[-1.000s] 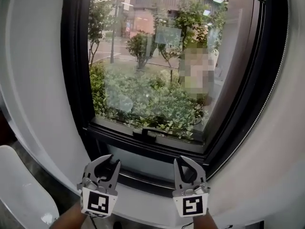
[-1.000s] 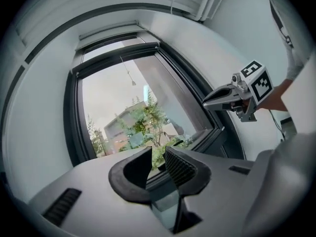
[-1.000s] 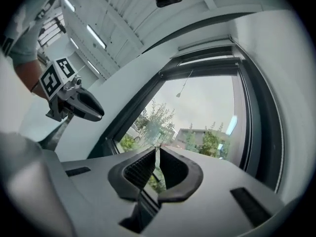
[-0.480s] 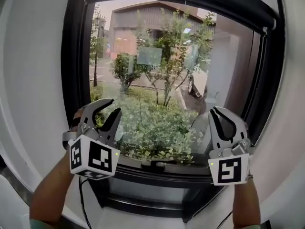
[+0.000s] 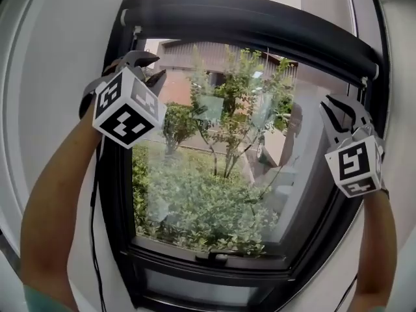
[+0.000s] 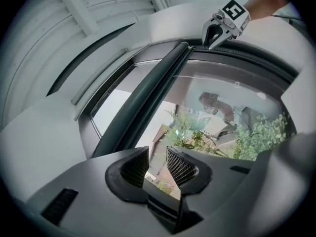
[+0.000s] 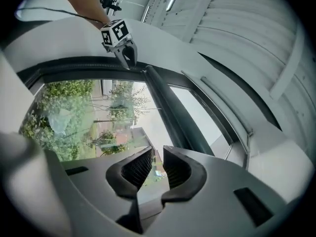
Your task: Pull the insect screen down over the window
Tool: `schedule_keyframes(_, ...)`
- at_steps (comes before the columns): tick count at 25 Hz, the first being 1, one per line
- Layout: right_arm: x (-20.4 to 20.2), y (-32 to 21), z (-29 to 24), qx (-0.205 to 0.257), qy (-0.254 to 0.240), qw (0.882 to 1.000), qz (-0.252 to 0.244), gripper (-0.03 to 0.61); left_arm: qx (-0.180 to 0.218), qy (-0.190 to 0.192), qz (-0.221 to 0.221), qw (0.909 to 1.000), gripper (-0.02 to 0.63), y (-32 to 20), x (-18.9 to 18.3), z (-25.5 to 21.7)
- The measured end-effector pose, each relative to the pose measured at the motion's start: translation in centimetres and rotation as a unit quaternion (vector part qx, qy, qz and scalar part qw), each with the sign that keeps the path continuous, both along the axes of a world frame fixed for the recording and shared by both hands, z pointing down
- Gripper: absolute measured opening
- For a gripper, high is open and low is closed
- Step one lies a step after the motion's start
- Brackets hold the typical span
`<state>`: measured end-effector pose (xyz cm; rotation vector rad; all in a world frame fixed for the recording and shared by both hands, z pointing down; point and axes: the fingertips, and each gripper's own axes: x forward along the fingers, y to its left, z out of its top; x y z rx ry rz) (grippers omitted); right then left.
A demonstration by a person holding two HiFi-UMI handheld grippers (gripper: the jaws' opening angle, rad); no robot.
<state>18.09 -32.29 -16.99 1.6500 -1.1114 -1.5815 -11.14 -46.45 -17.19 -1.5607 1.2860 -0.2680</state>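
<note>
Wall: white, curving round the window on every side in my head view.
Window: black frame, glass uncovered from top to bottom.
Shrubs: green bushes and thin trees outside the glass, with buildings behind them.
Insect screen: I see it only as a dark tube across the top of the window, under the upper frame. None of it hangs over the glass.
My forearms: the left one rises along the left frame and the right one along the right frame.
Left tool: up at the window's top left corner, just beside the tube's left end. Whether it touches I cannot tell. In its own view the jaws stand wide with only glass and garden between the pads. They have just been opening.
Right tool: at the right frame, just under the tube's right end. In its own view the gap is narrow and holds nothing. These jaws have also just been opening.
Cable: thin and black, hanging down beside my left forearm.
Latch: small and dark, at the middle of the bottom sash.
</note>
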Motion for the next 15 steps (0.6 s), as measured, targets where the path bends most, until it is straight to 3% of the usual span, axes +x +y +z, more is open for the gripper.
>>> schedule_keyframes(2,1.7,0.0,-2.8,0.018,-0.01,1.0,0.008,0.067,0.01,0.0,-0.032,0.9994,0.118,-0.7,-0.3,-2.9)
schedule_keyframes(6,5.0,0.0,-6.5,0.037,-0.027,0.998,0.042,0.067,0.056,-0.017,-0.08,0.9951,0.126,-0.5,0.1,-7.8)
schedule_keyframes(15,6.0,-2.4,-9.0,0.007,0.0,0.996,0.086,0.067,0.072,-0.054,-0.102,0.9907,0.129,-2.3,1.5,-9.6)
